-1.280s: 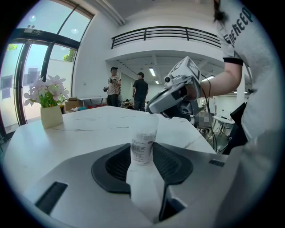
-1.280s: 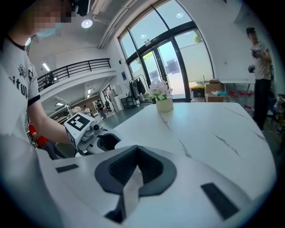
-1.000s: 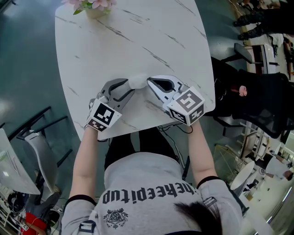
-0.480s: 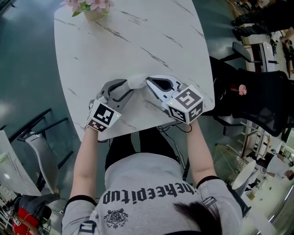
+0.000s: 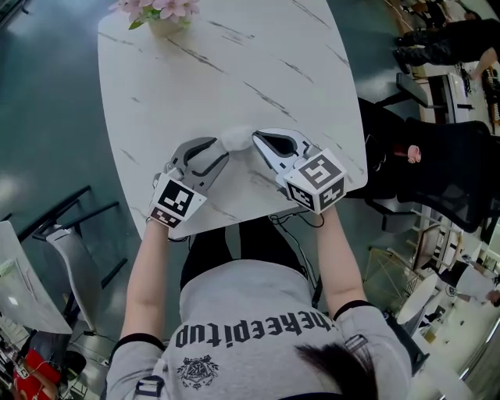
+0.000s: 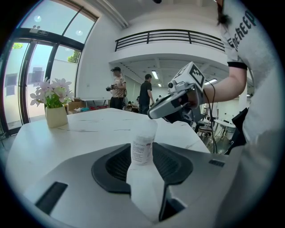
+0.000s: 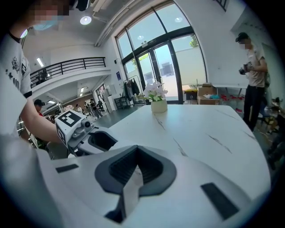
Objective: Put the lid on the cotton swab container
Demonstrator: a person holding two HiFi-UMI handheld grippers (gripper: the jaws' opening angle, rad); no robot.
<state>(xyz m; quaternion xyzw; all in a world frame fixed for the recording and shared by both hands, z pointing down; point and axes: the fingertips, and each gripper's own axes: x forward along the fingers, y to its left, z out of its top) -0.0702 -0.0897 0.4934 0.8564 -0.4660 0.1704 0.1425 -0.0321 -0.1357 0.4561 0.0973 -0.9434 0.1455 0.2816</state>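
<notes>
A white translucent cotton swab container [image 5: 234, 139] with a printed label [image 6: 142, 150] stands upright near the front edge of the marble table [image 5: 234, 70]. My left gripper [image 5: 224, 148] comes in from the left and its pads clasp the container's sides [image 6: 143, 153]. My right gripper [image 5: 254, 141] is shut, its tips resting at the container's top [image 6: 153, 112]. The top section looks like a clear cap. Whether the right gripper's tips pinch its rim is not visible. In the right gripper view the jaws [image 7: 135, 173] are pressed together, and the left gripper [image 7: 95, 139] shows beyond them.
A vase of pink flowers [image 5: 160, 12] stands at the table's far end [image 6: 55, 116] [image 7: 159, 105]. A black chair [image 5: 437, 172] sits right of the table. People stand in the background [image 6: 116, 89]. The table edge lies just under my wrists.
</notes>
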